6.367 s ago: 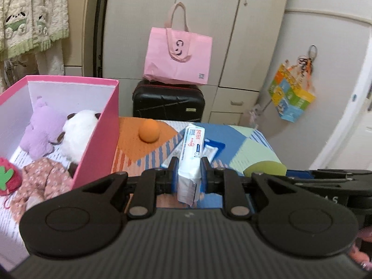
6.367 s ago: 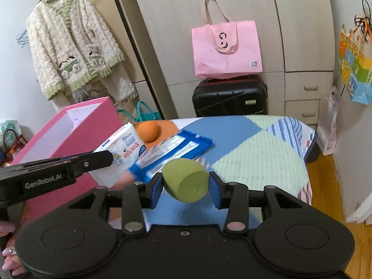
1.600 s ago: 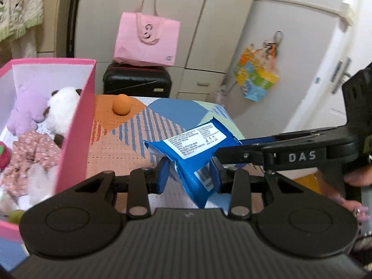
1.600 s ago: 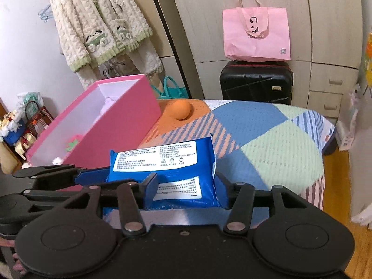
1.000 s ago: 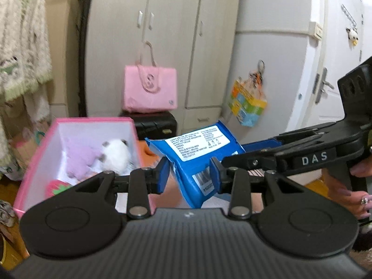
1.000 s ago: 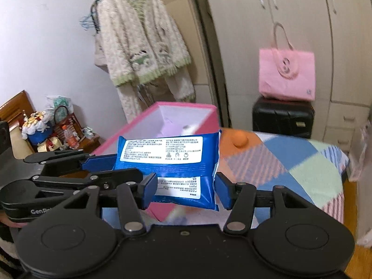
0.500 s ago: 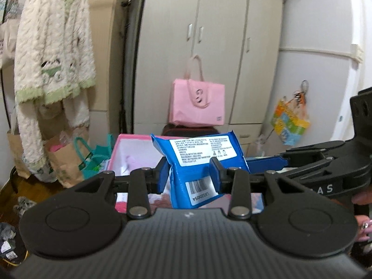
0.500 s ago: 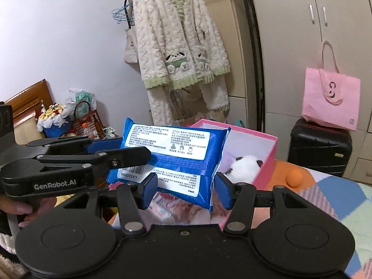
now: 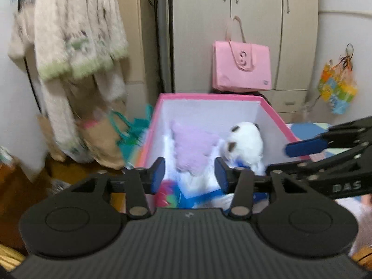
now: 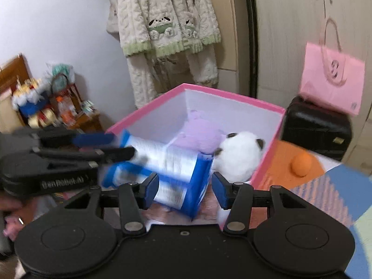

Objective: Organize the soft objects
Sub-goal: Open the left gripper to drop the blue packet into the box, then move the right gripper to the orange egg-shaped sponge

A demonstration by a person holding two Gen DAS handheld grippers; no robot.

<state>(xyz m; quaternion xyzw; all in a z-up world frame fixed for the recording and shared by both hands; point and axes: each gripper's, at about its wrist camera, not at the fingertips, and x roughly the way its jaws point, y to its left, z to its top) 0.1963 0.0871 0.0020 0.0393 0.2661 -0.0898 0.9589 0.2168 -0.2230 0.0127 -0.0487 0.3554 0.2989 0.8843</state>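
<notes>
The pink box (image 9: 209, 97) (image 10: 232, 94) holds a purple plush (image 9: 193, 146) (image 10: 200, 132), a white panda plush (image 9: 246, 141) (image 10: 237, 153) and a red strawberry toy (image 9: 165, 193). The blue wet-wipes pack (image 10: 172, 174) is blurred, free of both grippers, inside the box; part of it shows in the left wrist view (image 9: 200, 195). My left gripper (image 9: 189, 174) is open above the box's near end. My right gripper (image 10: 184, 188) is open just above the pack.
An orange ball (image 10: 301, 164) lies on the patchwork cover (image 10: 325, 197) right of the box. A pink bag (image 9: 241, 67) sits on a black suitcase (image 10: 318, 127) by the wardrobe. A cream cardigan (image 10: 167, 16) hangs at the left, above cluttered bags on the floor.
Both grippers have opened and let go of the blue wipes pack, which is dropping into the pink box. Both views have tilted down toward the box.
</notes>
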